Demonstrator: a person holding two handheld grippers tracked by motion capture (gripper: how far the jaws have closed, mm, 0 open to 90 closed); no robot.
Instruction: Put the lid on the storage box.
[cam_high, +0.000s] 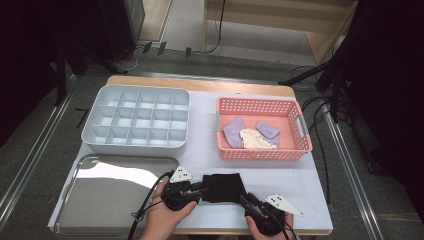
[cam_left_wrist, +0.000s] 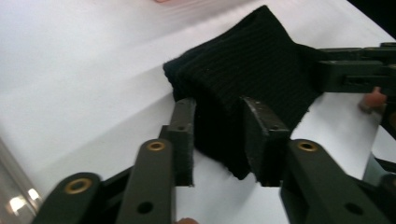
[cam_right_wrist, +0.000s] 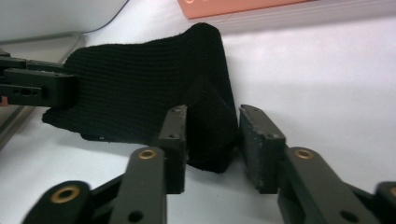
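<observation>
Black knit cloth (cam_high: 223, 187) lies flat on the white table (cam_high: 202, 150), near the front edge, between the steel tray (cam_high: 100, 197) and the pink basket (cam_high: 263, 128). Left gripper (cam_left_wrist: 217, 135) sits at the cloth's left end, jaws part spread with the fabric edge between them, pads not clearly pressing. Right gripper (cam_right_wrist: 212, 140) is at the right end, same story: jaws apart, a fold of cloth in the gap, small gap visible at the right pad. Grey divided organiser (cam_high: 137, 121) sits behind the tray.
</observation>
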